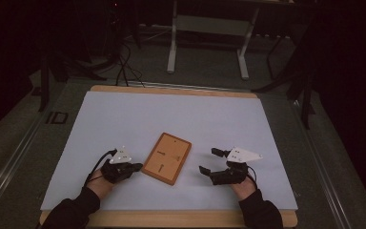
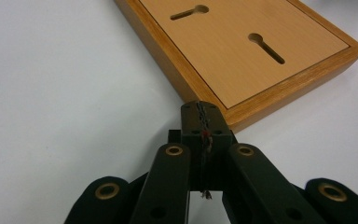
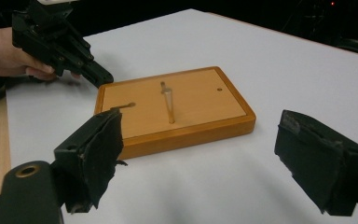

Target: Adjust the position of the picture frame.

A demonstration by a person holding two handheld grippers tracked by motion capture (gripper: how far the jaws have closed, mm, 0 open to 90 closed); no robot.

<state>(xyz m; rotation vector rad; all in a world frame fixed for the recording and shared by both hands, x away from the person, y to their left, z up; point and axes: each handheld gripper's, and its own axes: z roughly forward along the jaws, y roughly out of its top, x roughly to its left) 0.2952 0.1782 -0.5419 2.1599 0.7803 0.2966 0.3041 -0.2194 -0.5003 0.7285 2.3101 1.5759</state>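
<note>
Left hand-held gripper, jaws pinched shut on nothing, noses the wooden board's near corner; right hand-held gripper waits wide open beside it – next, probably a grab

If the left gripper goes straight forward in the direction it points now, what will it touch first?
Most likely the near corner of the wooden board. The left gripper is shut and aims right at that corner's raised edge, with almost no gap; whether it already touches is hard to tell.
</note>
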